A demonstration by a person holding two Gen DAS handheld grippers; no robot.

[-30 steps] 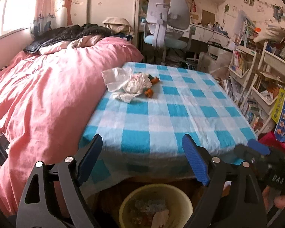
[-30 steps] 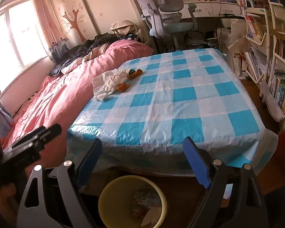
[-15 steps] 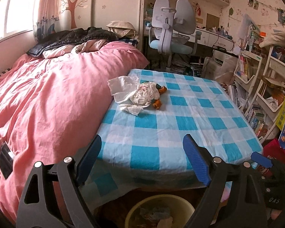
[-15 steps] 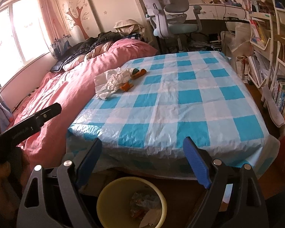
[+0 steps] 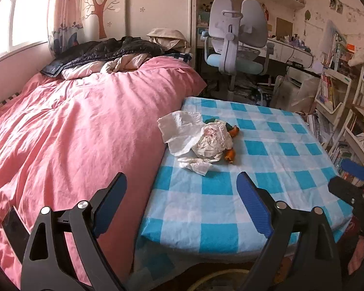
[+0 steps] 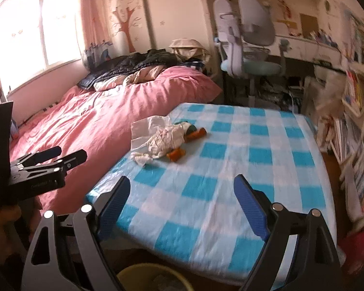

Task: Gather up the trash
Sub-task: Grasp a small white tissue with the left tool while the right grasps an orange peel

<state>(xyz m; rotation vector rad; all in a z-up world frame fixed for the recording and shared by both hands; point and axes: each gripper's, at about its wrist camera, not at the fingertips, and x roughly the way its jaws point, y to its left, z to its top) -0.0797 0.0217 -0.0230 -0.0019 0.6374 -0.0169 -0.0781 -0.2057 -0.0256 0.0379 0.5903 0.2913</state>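
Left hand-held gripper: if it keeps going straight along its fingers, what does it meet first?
Probably the checked tablecloth. The open left hand-held gripper frames bare cloth, with nothing between its fingers. The crumpled tissue pile lies farther along, slightly left of centre; depth is uncertain.

No legible text, label or number anywhere

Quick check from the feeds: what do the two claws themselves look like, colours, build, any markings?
Both match: the left claw and right claw have black, triangular cut-out finger frames with silver rivets and ribbed blue pads. Seen from the right wrist view, the left claw's black body carries faint lettering, too small to read. No cables or sleeves visible.
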